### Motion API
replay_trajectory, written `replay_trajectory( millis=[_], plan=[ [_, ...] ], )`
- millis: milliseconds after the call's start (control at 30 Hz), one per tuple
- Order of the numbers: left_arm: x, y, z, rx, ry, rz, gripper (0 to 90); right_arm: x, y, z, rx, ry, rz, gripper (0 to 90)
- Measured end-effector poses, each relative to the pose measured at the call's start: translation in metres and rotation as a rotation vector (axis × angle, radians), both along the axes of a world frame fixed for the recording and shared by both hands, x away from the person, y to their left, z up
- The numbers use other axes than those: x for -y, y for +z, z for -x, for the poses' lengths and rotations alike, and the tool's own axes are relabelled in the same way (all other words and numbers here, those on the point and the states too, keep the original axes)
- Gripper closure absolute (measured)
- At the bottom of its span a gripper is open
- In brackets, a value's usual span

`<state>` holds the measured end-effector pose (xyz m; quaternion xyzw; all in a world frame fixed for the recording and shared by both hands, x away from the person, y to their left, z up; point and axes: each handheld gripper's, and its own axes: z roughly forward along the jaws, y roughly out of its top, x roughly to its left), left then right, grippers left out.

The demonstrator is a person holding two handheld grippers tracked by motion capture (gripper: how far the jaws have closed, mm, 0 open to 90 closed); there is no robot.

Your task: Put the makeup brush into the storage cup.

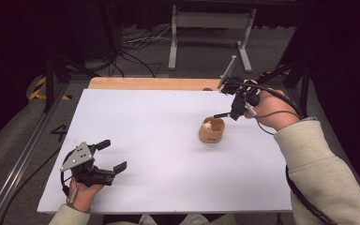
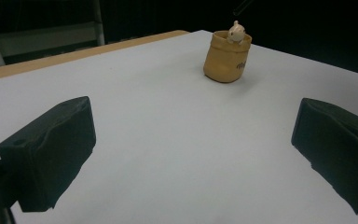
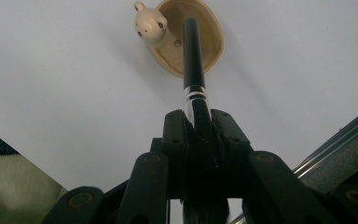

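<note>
A tan cup with a small cream bear head at its rim stands right of the middle of the white table. My right gripper hovers just behind and right of it, shut on a black brush. In the right gripper view the bristles point back toward the camera, and the handle end reaches over the cup's opening. My left gripper rests at the near left corner, open with nothing between its jaws. The left gripper view faces the cup from afar.
A wooden strip runs along the table's far edge. Beyond it stand a grey metal frame and loose cables on the floor. A metal rail lies along the left side. A pale sleeve crosses the near right corner.
</note>
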<state>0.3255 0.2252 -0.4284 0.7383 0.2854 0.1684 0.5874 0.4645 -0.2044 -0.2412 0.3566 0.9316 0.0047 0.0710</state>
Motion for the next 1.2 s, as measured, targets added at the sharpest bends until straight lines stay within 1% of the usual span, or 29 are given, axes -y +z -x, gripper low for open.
replay_trajectory(
  millis=[133,200,233,267,333,467,667,900,1200],
  plan=[
    [-0.001,0.000,-0.001,0.003,0.000,-0.002,0.4,-0.002,-0.006,-0.003,-0.025,0.002,0.027,77.1],
    [0.000,0.000,-0.001,0.000,-0.003,0.000,0.4,-0.003,-0.009,-0.005,-0.035,0.003,0.030,77.1],
    [0.000,0.000,-0.001,0.001,-0.004,-0.002,0.4,-0.004,-0.011,-0.006,-0.044,0.004,0.039,77.1],
    [0.000,0.000,-0.001,-0.001,-0.004,0.001,0.4,-0.004,-0.013,-0.007,-0.049,0.000,0.037,77.0],
    [0.000,0.000,-0.001,0.003,-0.007,-0.004,0.4,-0.005,-0.016,-0.008,-0.057,0.001,0.053,77.1],
    [0.000,0.001,-0.002,0.005,-0.009,-0.001,0.4,-0.007,-0.023,-0.012,-0.076,-0.002,0.063,77.0],
    [0.000,0.001,-0.002,-0.001,-0.012,0.001,0.4,-0.008,-0.031,-0.016,-0.086,-0.005,0.074,77.0],
    [0.001,0.000,-0.002,-0.005,-0.019,0.002,0.4,-0.011,-0.045,-0.022,-0.103,-0.007,0.086,77.0],
    [0.000,0.001,-0.003,0.000,-0.022,0.002,0.4,-0.015,-0.060,-0.029,-0.122,-0.009,0.098,76.9]
  ],
)
